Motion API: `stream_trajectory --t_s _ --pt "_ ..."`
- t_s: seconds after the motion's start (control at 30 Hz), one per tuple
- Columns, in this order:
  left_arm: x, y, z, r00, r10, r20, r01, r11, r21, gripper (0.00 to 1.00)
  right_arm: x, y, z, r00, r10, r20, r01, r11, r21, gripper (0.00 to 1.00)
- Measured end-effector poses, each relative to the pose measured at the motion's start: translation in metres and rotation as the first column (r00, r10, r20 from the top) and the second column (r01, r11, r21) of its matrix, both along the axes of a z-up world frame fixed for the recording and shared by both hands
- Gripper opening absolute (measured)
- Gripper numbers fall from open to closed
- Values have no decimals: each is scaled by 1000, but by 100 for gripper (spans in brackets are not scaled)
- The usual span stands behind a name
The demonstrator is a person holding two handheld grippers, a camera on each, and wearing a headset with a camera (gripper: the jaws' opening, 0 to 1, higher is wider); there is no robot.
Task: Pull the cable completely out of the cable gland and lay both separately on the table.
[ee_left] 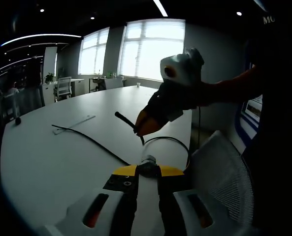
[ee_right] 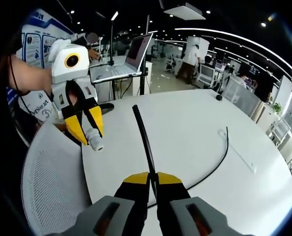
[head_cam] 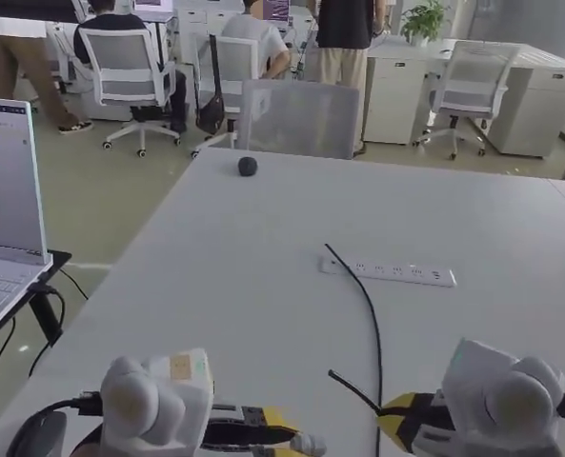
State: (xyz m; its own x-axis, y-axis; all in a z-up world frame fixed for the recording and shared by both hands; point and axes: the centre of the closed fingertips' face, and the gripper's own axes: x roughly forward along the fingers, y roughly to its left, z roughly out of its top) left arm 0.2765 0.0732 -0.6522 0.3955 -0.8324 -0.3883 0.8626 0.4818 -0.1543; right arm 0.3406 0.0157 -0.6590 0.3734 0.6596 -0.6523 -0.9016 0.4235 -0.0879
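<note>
The black cable (head_cam: 370, 314) runs from near the power strip down the white table (head_cam: 215, 286) to my right gripper (head_cam: 389, 411), which is shut on it near its free end. In the right gripper view the jaws (ee_right: 153, 178) pinch the cable (ee_right: 145, 140), and its short end sticks out bare beyond them. My left gripper (head_cam: 287, 440) is at the bottom left, shut on the pale grey cable gland (head_cam: 308, 444). The gland (ee_right: 94, 140) hangs in the left gripper (ee_right: 89, 135), apart from the cable. In the left gripper view the gland (ee_left: 148, 162) sits between the yellow jaws.
A white power strip (head_cam: 387, 271) lies mid-table and a small dark round object (head_cam: 248, 167) sits at the far edge. A laptop (head_cam: 1, 190) stands on a stand to the left. A mesh chair (head_cam: 301, 119) is behind the table, and people are at the desks beyond.
</note>
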Motion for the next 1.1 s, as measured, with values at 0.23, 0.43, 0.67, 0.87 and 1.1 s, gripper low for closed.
stream_trajectory --t_s 0.23,0.43,0.67,0.87,1.1 --pt "-4 15 -28 1000 14 -15 -13 999 35 15 14 22 -3 1000 17 -8 -17 1000 -7 0" --pt "-4 34 -59 997 38 -60 -36 998 49 15 26 40 -11 999 26 -41 -26 1000 -9 0" --pt "-8 48 -86 995 40 -95 -34 998 62 15 44 62 -19 997 59 -54 -61 997 -36 0" --pt "-3 58 -104 994 46 -100 -38 996 79 15 60 79 -38 994 58 -93 -64 996 -57 0" --pt "1 61 -126 993 45 -109 -34 994 103 15 68 100 -65 988 64 -141 -80 991 -104 0"
